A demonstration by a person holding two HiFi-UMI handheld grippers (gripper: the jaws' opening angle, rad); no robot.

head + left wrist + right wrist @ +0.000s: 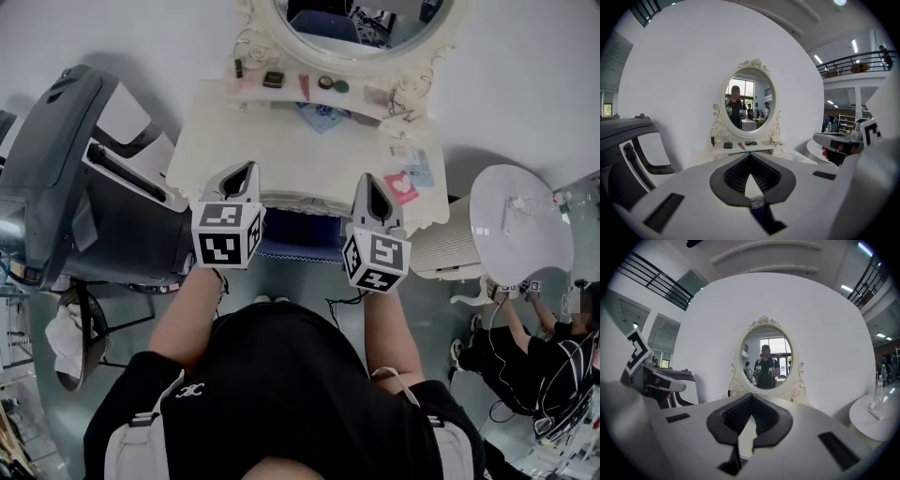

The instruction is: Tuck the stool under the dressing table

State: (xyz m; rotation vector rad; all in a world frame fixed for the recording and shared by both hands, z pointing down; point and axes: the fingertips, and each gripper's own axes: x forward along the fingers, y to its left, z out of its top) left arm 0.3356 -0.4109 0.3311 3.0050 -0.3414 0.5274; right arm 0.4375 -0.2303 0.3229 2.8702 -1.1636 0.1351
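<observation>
The stool [300, 240] sits under the cream tabletop [281, 155] — only a strip of its dark blue padded seat, edged with a checked band, shows past the scalloped, carved front. Its legs are hidden. An oval mirror [361, 56] in a curly moulded frame is cut off at the top. The left gripper [246, 171] and right gripper [373, 185] hang before the tabletop, ribbed black fingers [733, 176] clenched tip to tip on nothing — small items [274, 80] by the mirror are hard to make out.
</observation>
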